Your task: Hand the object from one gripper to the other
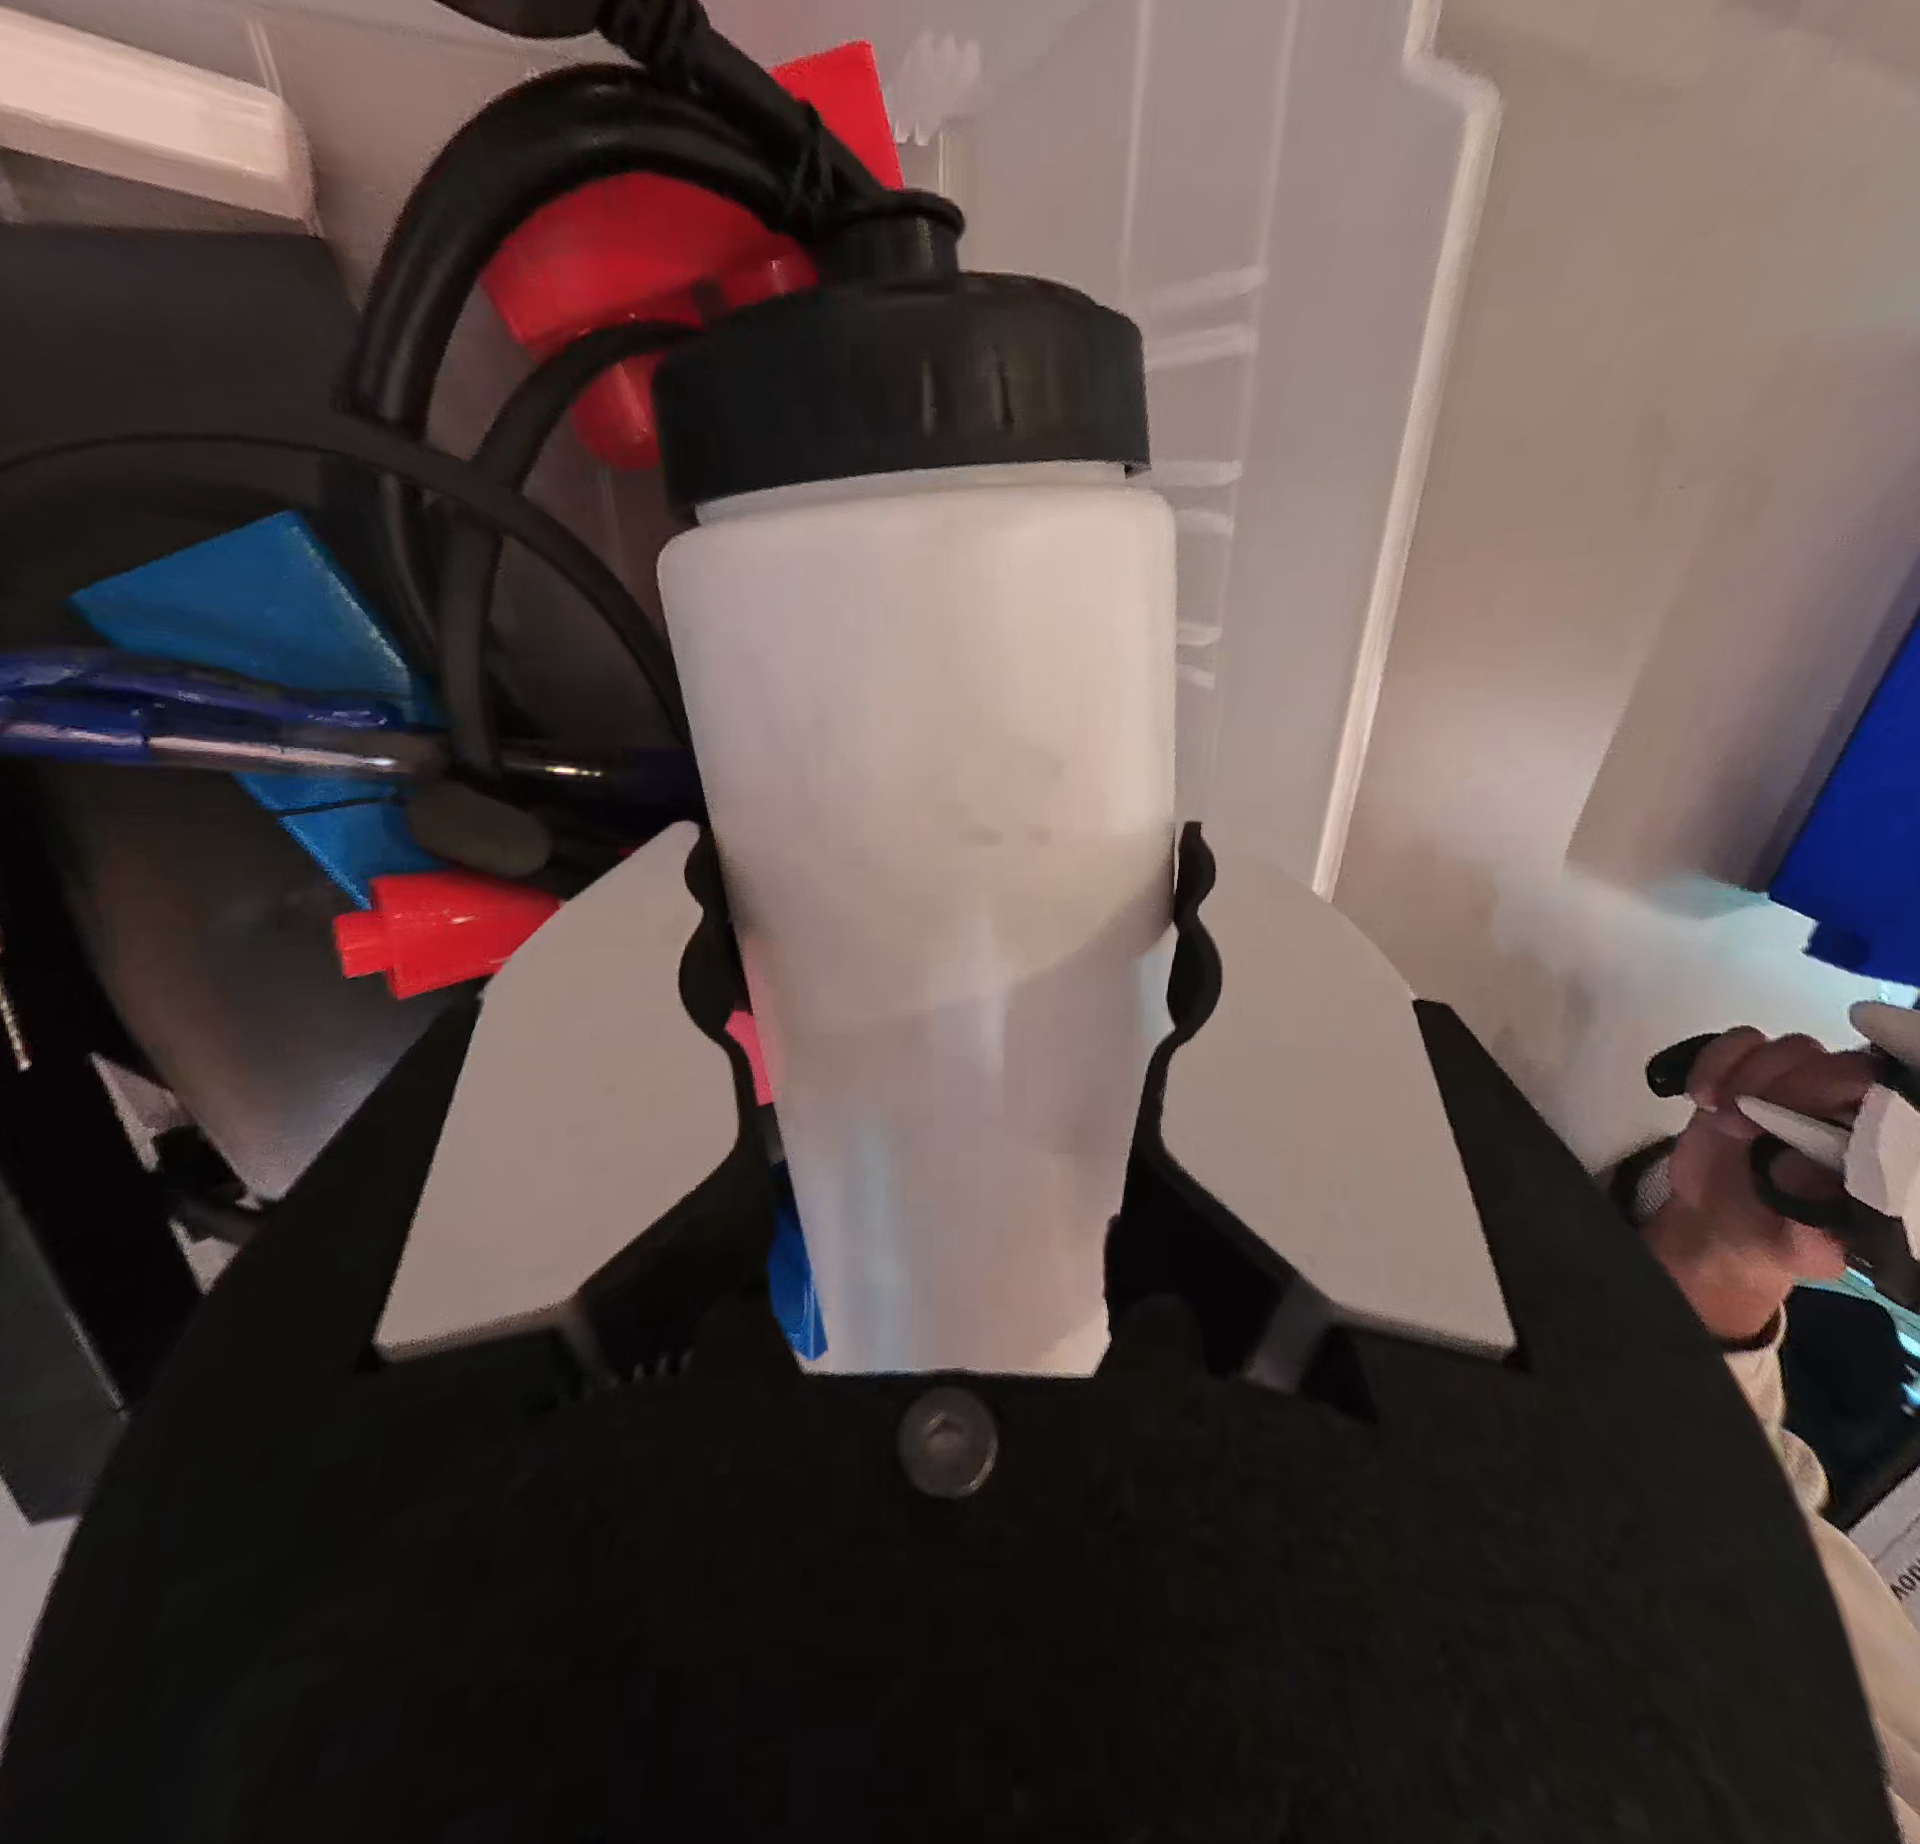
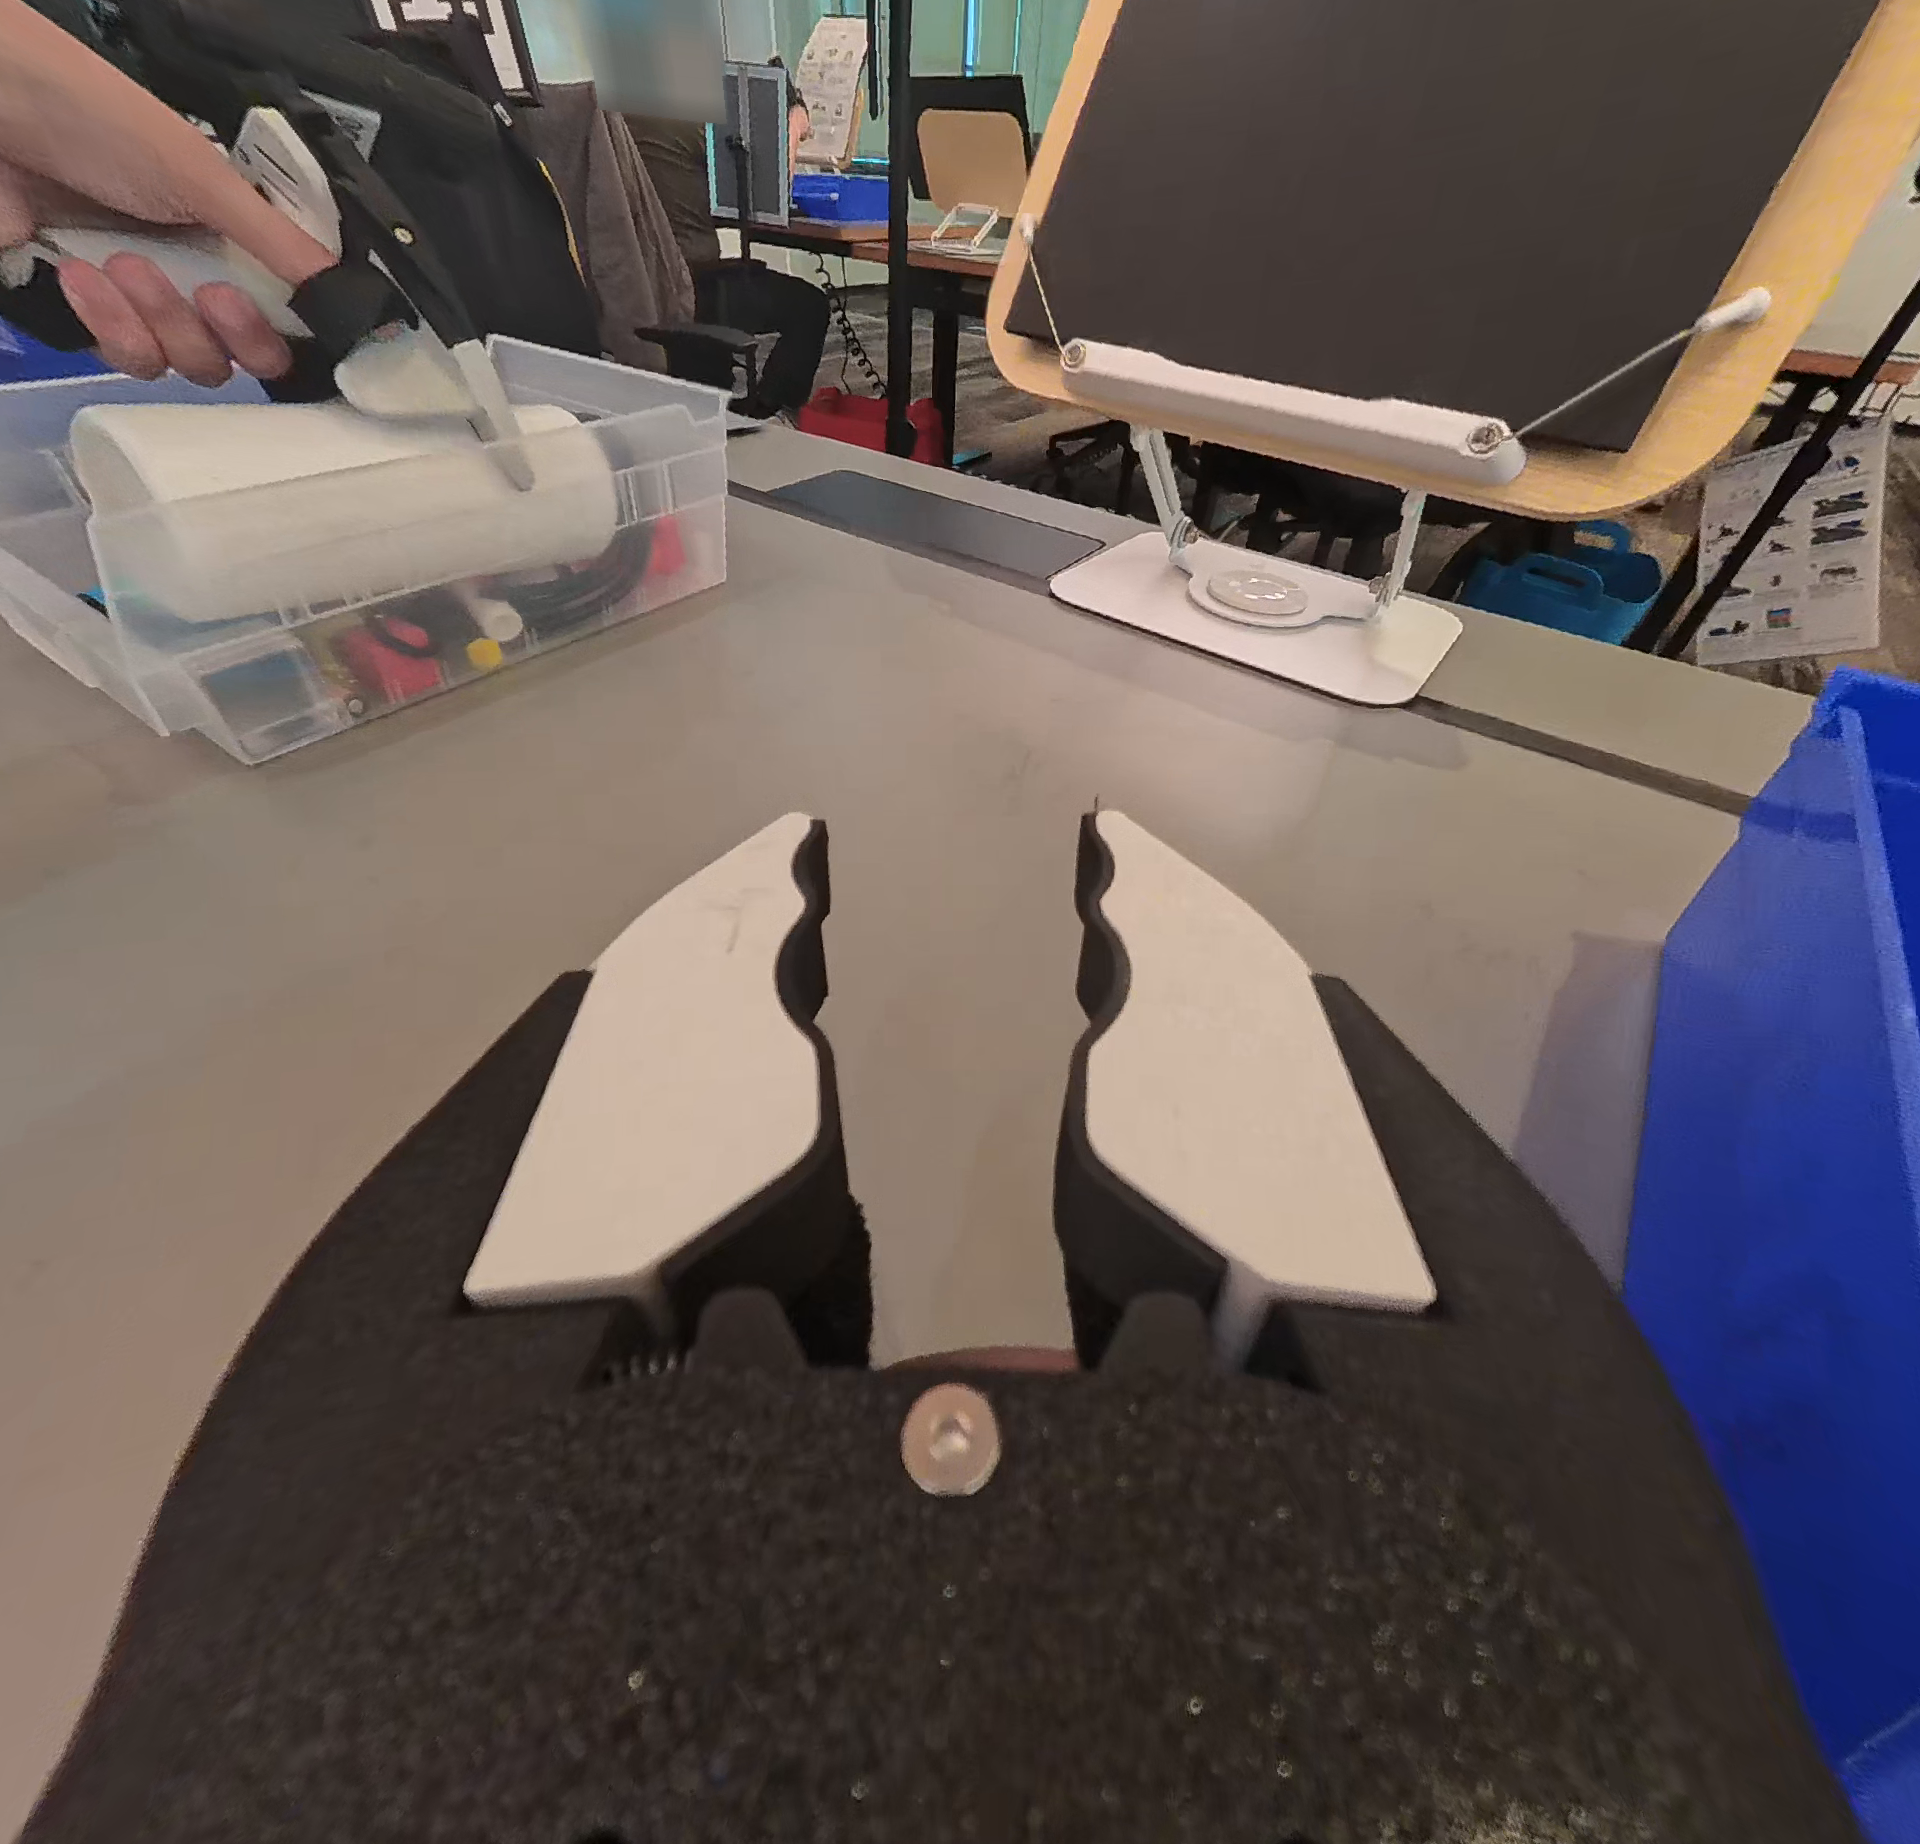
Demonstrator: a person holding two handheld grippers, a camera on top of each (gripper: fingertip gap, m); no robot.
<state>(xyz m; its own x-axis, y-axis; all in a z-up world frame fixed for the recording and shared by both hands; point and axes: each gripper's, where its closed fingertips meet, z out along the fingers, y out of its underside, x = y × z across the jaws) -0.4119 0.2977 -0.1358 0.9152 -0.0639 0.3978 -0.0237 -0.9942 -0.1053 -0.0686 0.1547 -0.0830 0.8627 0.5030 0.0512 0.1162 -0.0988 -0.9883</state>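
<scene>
A translucent white bottle (image 1: 920, 776) with a black cap (image 1: 904, 381) sits between the fingers of my left gripper (image 1: 940, 859), which is shut on its body. In the right wrist view the same bottle (image 2: 343, 506) lies sideways over a clear plastic bin (image 2: 623, 412), held by the left gripper (image 2: 488, 423) in a person's hand (image 2: 135, 267). My right gripper (image 2: 954, 838) is open and empty, low over the grey table (image 2: 623, 807), well to the right of the bottle.
The clear bin holds black cables (image 1: 499, 236), red parts (image 1: 623, 267), blue parts (image 1: 249, 610) and pens. A tilted board on a white stand (image 2: 1257, 610) is at the table's far side. A blue bin (image 2: 1808, 1119) stands at the right. Tip to tip, the grippers are about 40 cm apart.
</scene>
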